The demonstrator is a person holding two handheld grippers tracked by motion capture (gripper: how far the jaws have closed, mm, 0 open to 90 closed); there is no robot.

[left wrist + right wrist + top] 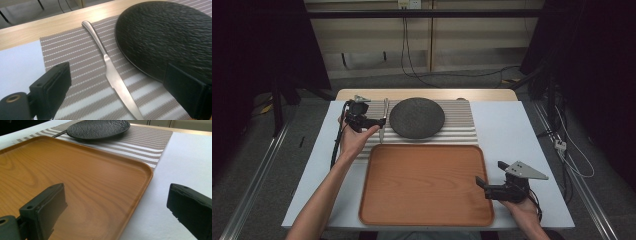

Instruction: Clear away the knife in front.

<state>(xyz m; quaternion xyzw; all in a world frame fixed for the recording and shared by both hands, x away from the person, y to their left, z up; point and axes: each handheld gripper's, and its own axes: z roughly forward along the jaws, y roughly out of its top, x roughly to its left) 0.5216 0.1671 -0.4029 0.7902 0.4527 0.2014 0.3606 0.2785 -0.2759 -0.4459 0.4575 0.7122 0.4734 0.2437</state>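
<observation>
On striped mat: one knife, one plate (dark, textured).

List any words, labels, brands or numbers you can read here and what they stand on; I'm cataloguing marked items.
None can be read. The knife, the dark plate, the wooden tray, the striped placemat and both grippers, left and right, show no lettering. The wall plate at the top of the high view is too small to tell.

White table — striped placemat, wooden tray lying on it
</observation>
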